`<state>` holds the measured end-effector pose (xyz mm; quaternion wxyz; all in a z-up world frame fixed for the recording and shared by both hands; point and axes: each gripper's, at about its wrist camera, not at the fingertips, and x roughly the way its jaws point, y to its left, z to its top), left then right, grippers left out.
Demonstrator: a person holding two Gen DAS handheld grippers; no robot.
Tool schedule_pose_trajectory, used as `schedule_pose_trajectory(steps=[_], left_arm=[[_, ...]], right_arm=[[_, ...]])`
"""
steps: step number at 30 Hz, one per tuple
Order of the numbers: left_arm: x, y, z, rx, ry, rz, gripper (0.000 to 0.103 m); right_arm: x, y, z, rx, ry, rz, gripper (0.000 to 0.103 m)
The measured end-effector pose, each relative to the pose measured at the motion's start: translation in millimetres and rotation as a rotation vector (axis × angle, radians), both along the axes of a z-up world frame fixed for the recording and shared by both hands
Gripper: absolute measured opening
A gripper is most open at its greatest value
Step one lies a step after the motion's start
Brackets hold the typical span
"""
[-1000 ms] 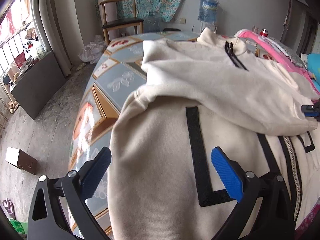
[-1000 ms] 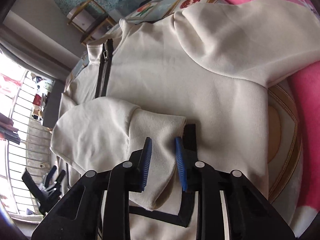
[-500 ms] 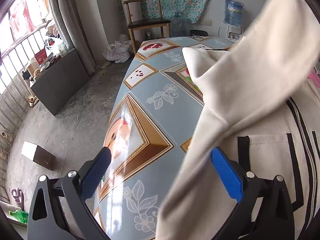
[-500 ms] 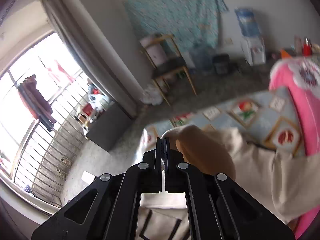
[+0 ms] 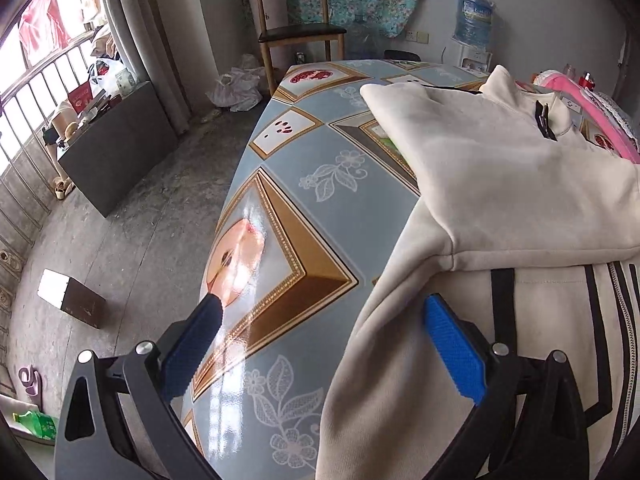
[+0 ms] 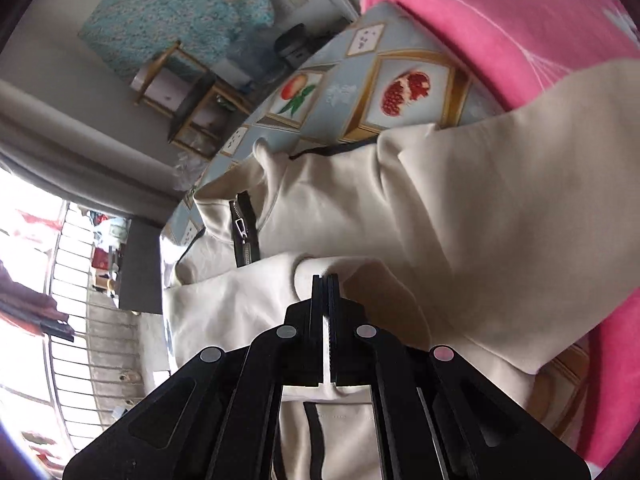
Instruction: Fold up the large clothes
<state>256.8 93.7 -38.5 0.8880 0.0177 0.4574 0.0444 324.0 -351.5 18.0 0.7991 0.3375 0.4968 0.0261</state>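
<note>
In the left wrist view the jacket (image 5: 500, 184) lies on the table (image 5: 304, 208), covering its right side and reaching toward the far edge. It is a cream fleece-like knit, soft and matte, with a stand-up collar and a black zip (image 5: 545, 122) at the neck. One sleeve is folded across the body, its ribbed cuff edge forming a thick rolled seam. Below the fold, flat black bands outline a square pocket shape, and thin black stripes run beside a metal zip track on the right. The table is covered with a glossy oilcloth, pale blue with gold-framed fruit pictures and white flower outlines; it reflects the window light. The left gripper (image 5: 320, 344) hovers over the near left edge of the jacket with its fingers spread wide, the blue ribbed pads (image 5: 454, 352) holding nothing; one pad is over bare oilcloth, the other over the cloth. A wooden chair (image 5: 298, 36) stands beyond the far end of the table. In the right wrist view the jacket stretches from the near edge to the middle of the table, with a pink blanket (image 6: 500, 28) by its far side. The right gripper (image 6: 325, 280) has its black fingers pressed together, pinching a raised fold of the cream sleeve, which bunches into soft rounded humps on both sides.
</note>
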Motion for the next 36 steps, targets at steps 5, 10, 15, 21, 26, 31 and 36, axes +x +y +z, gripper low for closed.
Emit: schedule_pose_trajectory(steps=[5,10,15,21,26,31,36], left_arm=[[-0.5,-2.0,1.9,0.015,-0.005,0.004,0.098],[-3.6,-1.4,10.5,0.034,-0.022,-0.006,0.098],[-14.9,11.0,39.0,0.019,-0.057,-0.009,0.098],[-37.8,35.9,76.2,-0.035,-0.095,0.012,0.098],[-32.0,34.8,95.2,-0.018,-0.127,-0.009,0.098],[-4.1,2.5,107.3,0.019,-0.152,-0.109,0.098],[30.5,-58.3,109.5,0.012,-0.138,-0.257,0.098]], right_arm=[[7.4,-9.4,0.5,-0.002,-0.002,-0.002,0.008],[-0.5,-6.4,7.9,-0.103,-0.005,0.015,0.035],[-20.2,7.2,7.6,-0.242,-0.009,0.077,0.035],[-13.6,63.2,1.0,-0.375,-0.078,0.264,0.019],[0.1,94.4,-41.0,-0.454,0.0,0.352,0.016],[-20.6,84.1,-34.5,-0.426,-0.029,0.325,0.018],[-56.8,17.6,5.9,-0.34,-0.117,0.167,0.043]])
